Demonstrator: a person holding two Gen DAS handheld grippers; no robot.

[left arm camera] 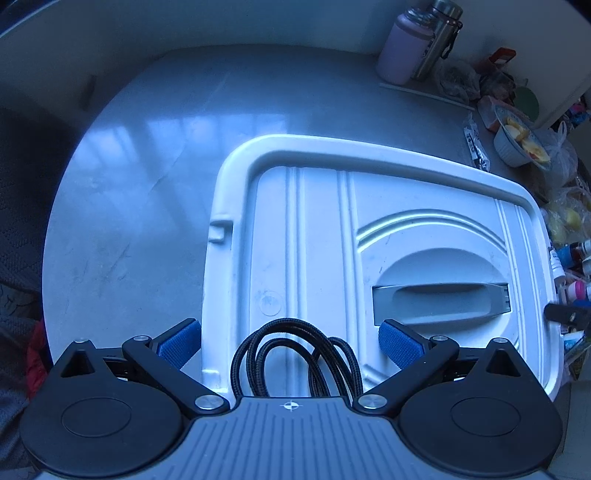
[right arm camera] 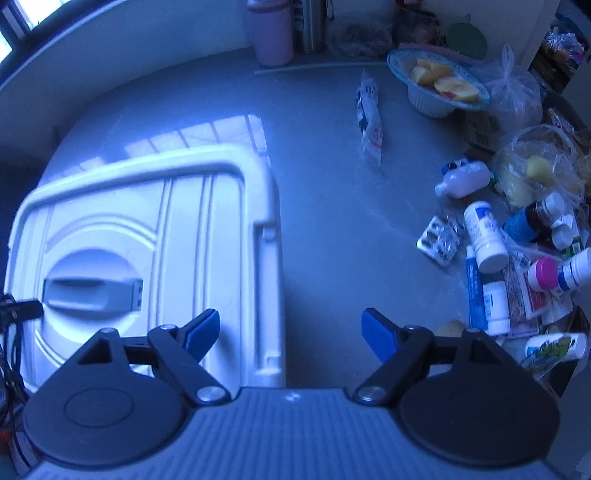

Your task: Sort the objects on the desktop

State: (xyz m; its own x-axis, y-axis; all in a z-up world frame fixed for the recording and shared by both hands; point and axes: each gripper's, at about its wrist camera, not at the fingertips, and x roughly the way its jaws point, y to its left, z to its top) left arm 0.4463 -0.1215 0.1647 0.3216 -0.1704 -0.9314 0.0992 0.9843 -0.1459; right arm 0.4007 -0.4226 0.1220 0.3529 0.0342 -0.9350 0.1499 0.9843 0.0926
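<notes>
A white plastic storage box lid (left arm camera: 325, 229) with a grey recessed handle (left arm camera: 439, 302) fills the left wrist view. A coiled black braided cable (left arm camera: 295, 354) lies on it, between the wide-apart blue pads of my left gripper (left arm camera: 290, 343), which is open and not pressing on the cable. In the right wrist view my right gripper (right arm camera: 290, 336) is open and empty, hanging over the lid's right edge (right arm camera: 269, 240) and the grey table. Small medicine bottles and tubes (right arm camera: 484, 236) and a blister pack (right arm camera: 441, 240) lie in a heap to its right.
A bowl of cut fruit (right arm camera: 439, 81), a sachet (right arm camera: 369, 122), plastic bags (right arm camera: 535, 170), a pink bottle (right arm camera: 273, 33) and a steel flask (left arm camera: 439, 40) crowd the table's far and right side. A black plug (left arm camera: 565, 314) lies by the lid's right edge.
</notes>
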